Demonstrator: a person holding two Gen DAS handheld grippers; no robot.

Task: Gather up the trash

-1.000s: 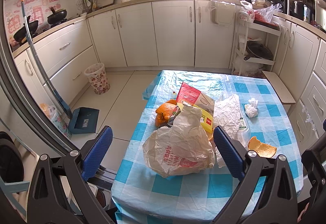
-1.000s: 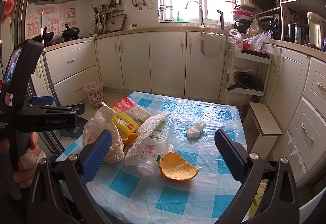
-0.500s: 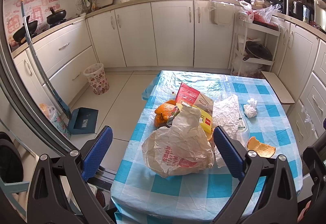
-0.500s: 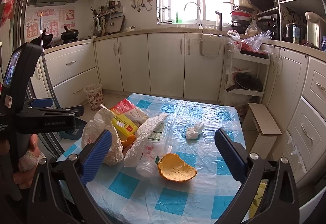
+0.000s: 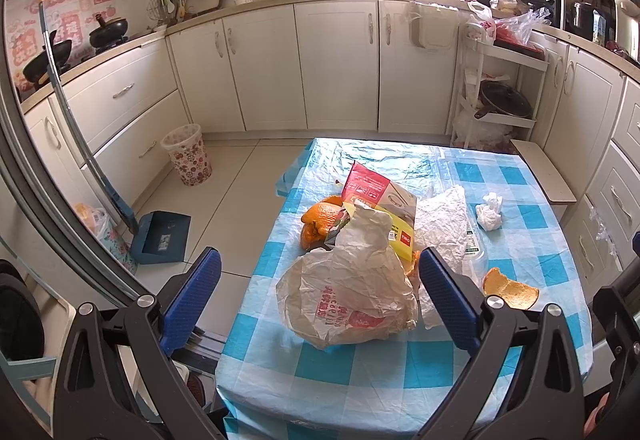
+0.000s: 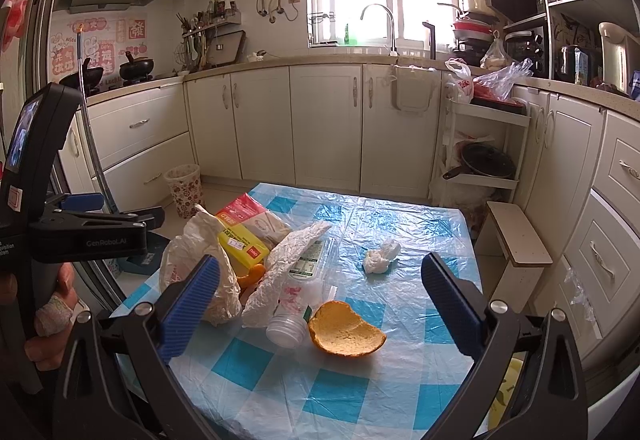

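Trash lies on a table with a blue-checked cloth (image 5: pixel 360 368). A crumpled beige paper bag (image 5: pixel 352 292) sits at the near left, also in the right wrist view (image 6: pixel 188 256). Behind it lie orange peel (image 5: pixel 320 224), a red-and-yellow box (image 5: pixel 380 196) and a white wrapper (image 5: pixel 444 224). A clear plastic bottle (image 6: pixel 304 296), a peel half (image 6: pixel 344 332) and a tissue wad (image 6: pixel 380 256) lie to the right. My left gripper (image 5: pixel 320 296) is open above the paper bag. My right gripper (image 6: pixel 320 304) is open above the bottle and peel.
A floral waste bin (image 5: pixel 188 156) stands on the floor by the cabinets at the left, with a blue dustpan (image 5: pixel 160 236) nearer. White cabinets line the back and right walls. A white shelf cart (image 5: pixel 496 96) stands beyond the table's far right corner.
Both grippers have stayed open and drifted only slightly; the trash on the table has not moved.
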